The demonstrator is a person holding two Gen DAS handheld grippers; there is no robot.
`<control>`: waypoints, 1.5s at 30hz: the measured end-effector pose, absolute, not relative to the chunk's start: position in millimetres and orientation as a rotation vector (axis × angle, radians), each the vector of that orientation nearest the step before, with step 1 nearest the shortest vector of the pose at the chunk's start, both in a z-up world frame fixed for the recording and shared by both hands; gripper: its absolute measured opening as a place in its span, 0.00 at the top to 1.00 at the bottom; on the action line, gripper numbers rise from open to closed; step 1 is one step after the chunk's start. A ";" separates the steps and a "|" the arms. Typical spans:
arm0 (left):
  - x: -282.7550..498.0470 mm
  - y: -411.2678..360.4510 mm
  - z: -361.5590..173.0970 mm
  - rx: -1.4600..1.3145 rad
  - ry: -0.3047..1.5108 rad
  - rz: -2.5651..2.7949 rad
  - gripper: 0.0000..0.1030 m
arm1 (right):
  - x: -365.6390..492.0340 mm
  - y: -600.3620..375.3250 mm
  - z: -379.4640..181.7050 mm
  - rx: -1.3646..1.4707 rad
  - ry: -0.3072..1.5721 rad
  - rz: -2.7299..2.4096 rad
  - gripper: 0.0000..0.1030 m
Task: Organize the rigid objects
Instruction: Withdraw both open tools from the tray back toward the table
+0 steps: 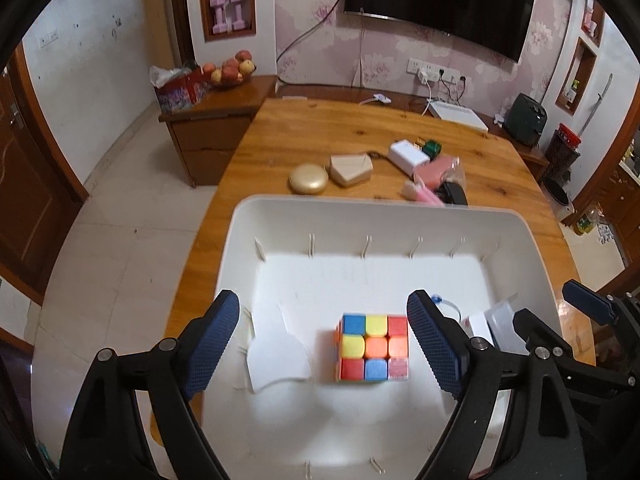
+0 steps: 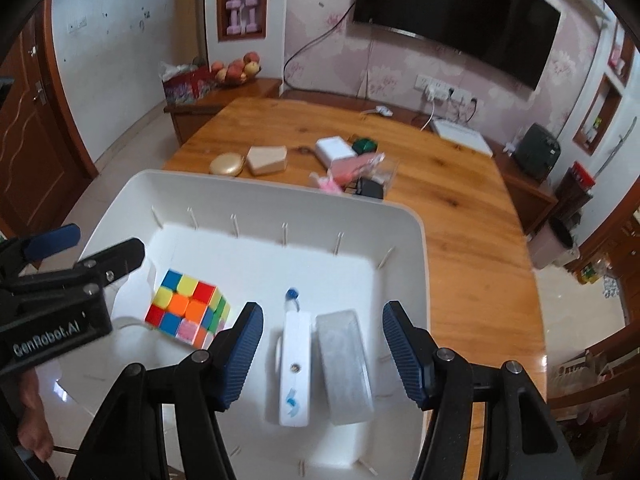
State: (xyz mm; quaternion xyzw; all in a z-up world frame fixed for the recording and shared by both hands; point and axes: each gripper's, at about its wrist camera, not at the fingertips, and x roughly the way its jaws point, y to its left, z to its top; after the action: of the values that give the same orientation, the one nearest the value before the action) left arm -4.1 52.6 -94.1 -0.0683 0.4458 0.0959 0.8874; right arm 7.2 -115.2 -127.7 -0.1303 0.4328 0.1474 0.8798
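A white bin (image 1: 360, 208) (image 2: 280, 192) sits on the wooden table (image 1: 320, 136) (image 2: 460, 216). A Rubik's cube (image 1: 374, 347) (image 2: 186, 308) lies inside it. My left gripper (image 1: 324, 344) is open above the cube, holding nothing. A white flat device (image 2: 295, 364) and a grey translucent box (image 2: 346, 364) lie in the bin's right part. My right gripper (image 2: 322, 354) is open above them, empty. A white divider piece (image 1: 276, 354) lies left of the cube.
Beyond the bin lie a gold round case (image 1: 309, 178) (image 2: 227, 165), a beige box (image 1: 351, 169) (image 2: 267, 160), a white box (image 1: 408, 155) (image 2: 335, 150), a green cube (image 1: 432, 148), pink items (image 1: 434, 170) (image 2: 352, 168) and a black adapter (image 1: 452, 194) (image 2: 370, 189).
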 end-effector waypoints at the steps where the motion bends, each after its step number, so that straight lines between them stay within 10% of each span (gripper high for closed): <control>1: -1.9 53.0 -89.6 -0.138 0.916 0.198 0.15 | 8.1 -115.2 -124.4 -0.274 0.889 0.304 0.39; 45: 180.5 117.5 -79.9 -0.148 0.945 0.161 0.14 | 199.1 -61.4 -76.5 -0.340 0.799 0.192 0.39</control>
State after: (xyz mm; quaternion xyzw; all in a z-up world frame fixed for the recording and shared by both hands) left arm 180.5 117.5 -79.9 -0.0711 0.4544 0.0773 0.8846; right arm 199.1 -61.4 -76.5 -0.1646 0.3863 0.0928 0.9028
